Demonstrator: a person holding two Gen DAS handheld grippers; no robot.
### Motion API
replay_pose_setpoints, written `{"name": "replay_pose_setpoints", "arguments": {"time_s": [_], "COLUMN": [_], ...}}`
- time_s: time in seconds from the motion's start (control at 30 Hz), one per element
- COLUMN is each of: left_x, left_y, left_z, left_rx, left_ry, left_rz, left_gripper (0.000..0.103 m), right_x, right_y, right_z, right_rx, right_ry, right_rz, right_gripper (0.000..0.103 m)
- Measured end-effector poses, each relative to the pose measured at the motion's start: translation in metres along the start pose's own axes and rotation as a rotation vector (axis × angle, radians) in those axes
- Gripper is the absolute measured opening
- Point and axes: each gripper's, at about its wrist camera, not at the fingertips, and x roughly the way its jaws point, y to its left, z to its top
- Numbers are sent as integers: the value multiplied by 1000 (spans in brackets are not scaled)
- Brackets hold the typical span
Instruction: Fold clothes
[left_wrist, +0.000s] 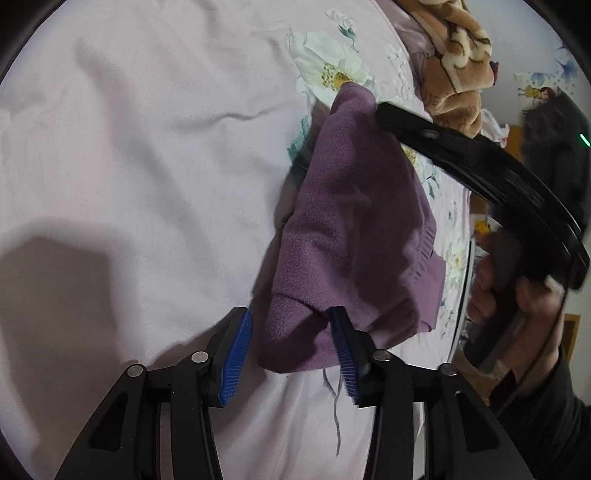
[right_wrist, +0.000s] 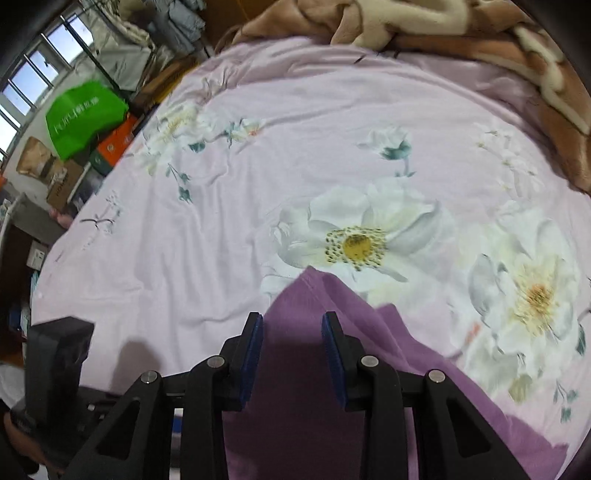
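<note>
Left gripper: at the bottom centre of the left wrist view we see the left gripper (left_wrist: 291, 350), its blue pads apart at a middling width; a folded corner of the purple garment (left_wrist: 351, 229) sits between them, and we cannot tell if the pads press on it.
Right gripper: at the bottom centre of the right wrist view the right gripper (right_wrist: 291, 350) stands with a clear gap between its pads, the garment (right_wrist: 314, 387) lying under and between them, not pinched.
Purple garment: we find it bunched on the bed sheet (left_wrist: 147, 166), running from lower centre to upper right of centre in the left wrist view; its tip overlaps a printed white flower (right_wrist: 362, 240).
Person's hand: at the right edge of the left wrist view a hand (left_wrist: 517, 295) grips the other gripper's black handle.
Bed sheet: pale lilac, creased, with flowers.
Blanket: a brown and cream blanket (right_wrist: 443, 33) is heaped at the top of the right wrist view.
Green bag: far upper left, a green bag (right_wrist: 85, 114) beside boxes.
</note>
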Motion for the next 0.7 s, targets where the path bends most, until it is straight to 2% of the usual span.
{"name": "replay_pose_setpoints", "arguments": {"time_s": [0.03, 0.07, 0.13, 0.2, 0.3, 0.47, 0.5, 0.53, 0.67, 0.7], "left_x": [2, 4, 4, 4, 4, -4, -9, -15, -31, -30], "left_y": [-1, -1, 2, 6, 3, 0, 0, 0, -4, -7], "left_z": [-1, -3, -7, -10, -9, 5, 6, 10, 25, 29], "left_rx": [6, 10, 0, -14, -5, 19, 31, 41, 90, 100], "left_ry": [0, 7, -2, -11, -4, 24, 24, 21, 10, 9], "left_rz": [-1, 8, 4, -7, 7, 36, 46, 56, 103, 115], "left_gripper": [20, 17, 13, 13, 13, 22, 29, 35, 43, 49], "right_x": [6, 9, 13, 12, 5, -52, -64, -72, -80, -75], "right_y": [-3, -6, -15, -24, -36, -46, -46, -47, -48, -50], "right_z": [2, 4, 7, 10, 10, -25, -39, -55, -120, -137], "right_rx": [7, 19, 47, 84, 130, 223, 247, 271, 367, 395], "right_ry": [17, 20, 21, 12, -2, -93, -104, -103, -58, -36], "right_rz": [-6, -11, -19, -24, -29, 12, 13, 10, -16, -21], "right_gripper": [24, 7, 7, 3, 4, 9, 9, 11, 12, 12]}}
